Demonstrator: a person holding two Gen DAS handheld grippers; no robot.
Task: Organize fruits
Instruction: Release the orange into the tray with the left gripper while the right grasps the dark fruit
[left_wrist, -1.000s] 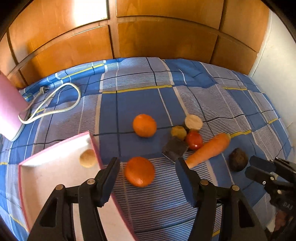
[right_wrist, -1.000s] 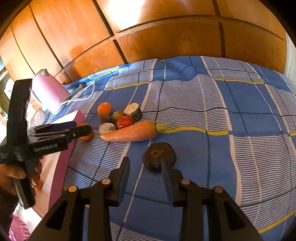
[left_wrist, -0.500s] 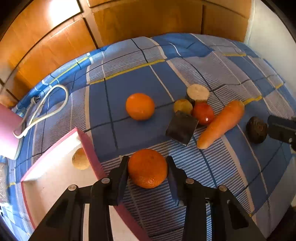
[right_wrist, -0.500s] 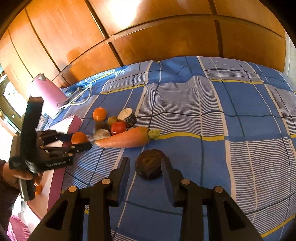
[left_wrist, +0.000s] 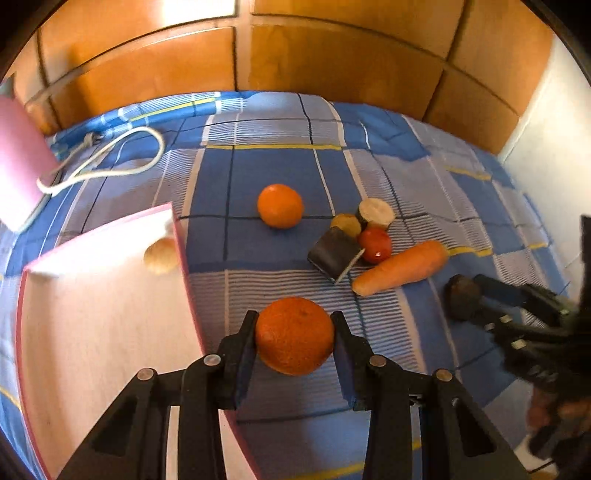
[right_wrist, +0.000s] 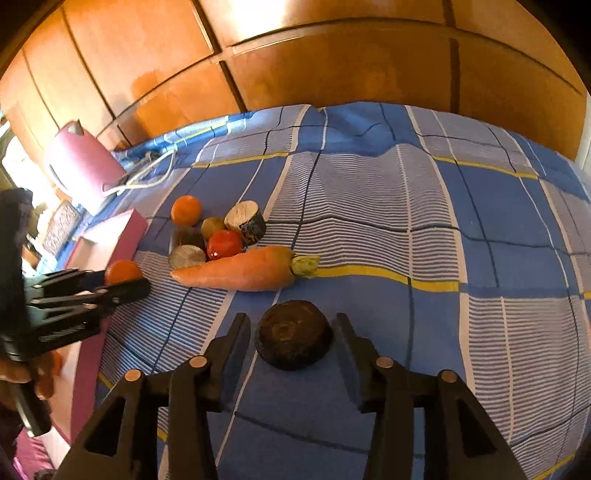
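Observation:
My left gripper (left_wrist: 294, 334) is shut on an orange (left_wrist: 294, 335) and holds it just right of the pink tray (left_wrist: 99, 314), which has a small beige fruit (left_wrist: 160, 254) inside. My right gripper (right_wrist: 293, 332) is open, its jaws on either side of a dark round fruit (right_wrist: 293, 334) that lies on the bedsheet, with a small gap each side. On the sheet lie a second orange (left_wrist: 280, 205), a carrot (left_wrist: 400, 267), a red tomato (left_wrist: 375, 245), a yellowish fruit (left_wrist: 345, 223), a cut white-topped piece (left_wrist: 375, 212) and a dark block (left_wrist: 334, 254).
A blue checked bedsheet (right_wrist: 406, 206) covers the bed. Wooden wardrobe panels (left_wrist: 332, 62) stand behind it. A pink appliance (right_wrist: 81, 166) with a white cable (left_wrist: 107, 158) sits at the far left. A white wall (left_wrist: 546, 147) is at the right.
My left gripper has closed on the near orange and lifted it slightly. My right gripper has moved forward so the dark fruit sits between its open jaws.

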